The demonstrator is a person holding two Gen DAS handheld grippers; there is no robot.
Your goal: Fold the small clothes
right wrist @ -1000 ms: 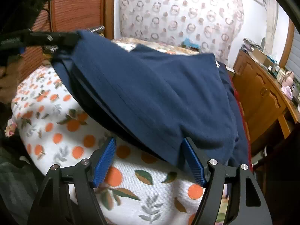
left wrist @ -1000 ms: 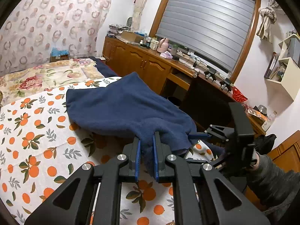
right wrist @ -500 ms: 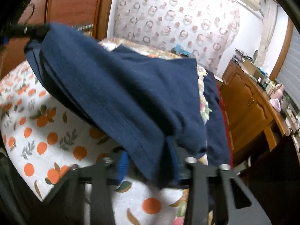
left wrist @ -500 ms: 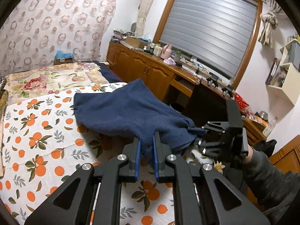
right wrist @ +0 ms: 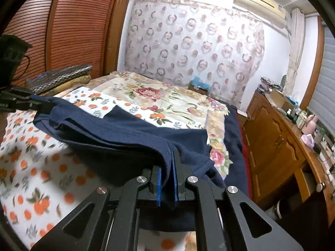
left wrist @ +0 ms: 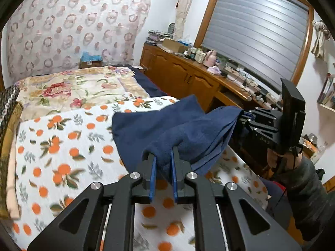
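Note:
A dark blue garment [left wrist: 167, 127] lies partly on the bed, its near edge lifted off the orange-print sheet [left wrist: 62, 146]. My left gripper [left wrist: 163, 163] is shut on one near corner of it. My right gripper [right wrist: 166, 167] is shut on the other near corner of the same garment [right wrist: 117, 138]. In the left wrist view the right gripper [left wrist: 246, 115] holds the cloth at the right. In the right wrist view the left gripper [right wrist: 41, 103] holds it at the far left. The far half of the garment rests flat on the bed.
A flowered quilt [left wrist: 73, 87] covers the far part of the bed. A wooden cabinet [left wrist: 188, 77] with clutter on top runs along the right side under the window. A slatted wooden door [right wrist: 62, 25] stands at the left of the bed.
My right gripper has closed on the garment's near corner. Both grippers have lifted the near edge and carried it forward over the bed.

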